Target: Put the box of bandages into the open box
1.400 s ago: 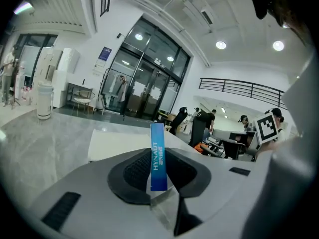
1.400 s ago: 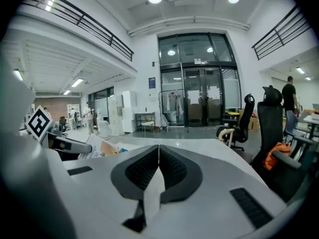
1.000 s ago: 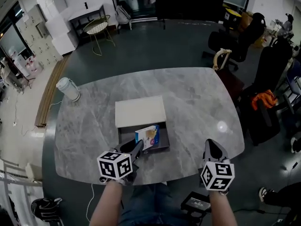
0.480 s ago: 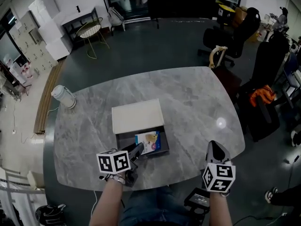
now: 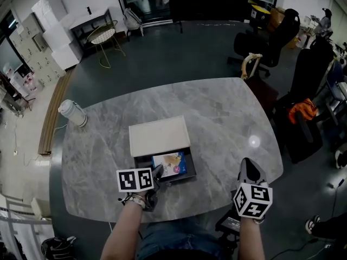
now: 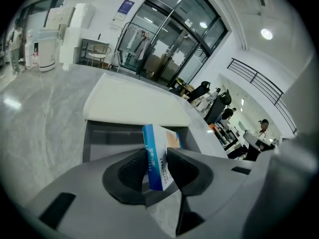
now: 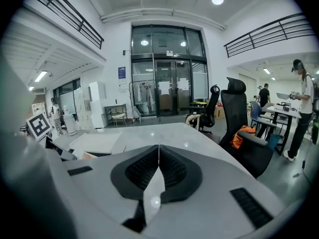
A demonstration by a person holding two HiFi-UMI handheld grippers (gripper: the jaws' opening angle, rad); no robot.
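Lying in the dark tray of the open box, the box of bandages is showing its broad top face to the head view: a blue frame around a pale picture with an orange-tan figure. From the left gripper view the same small carton is showing a narrow blue side with white print, which is too small to read, and a white face with the orange picture behind it. The tray's white lid is lying just behind the tray on the grey marble table, touching its far edge.

The left gripper is reaching into the near left corner of the tray, pointing downward. The near end of the carton is standing between its jaws, and the rest is extending away from them over the tray floor. The jaws have just been opening; the ribbed pads are standing just beside the carton's two broad faces, and a firm press is not visible.

The right gripper is hovering over the table edge, well apart from the tray, with its jaws meeting and nothing between them.
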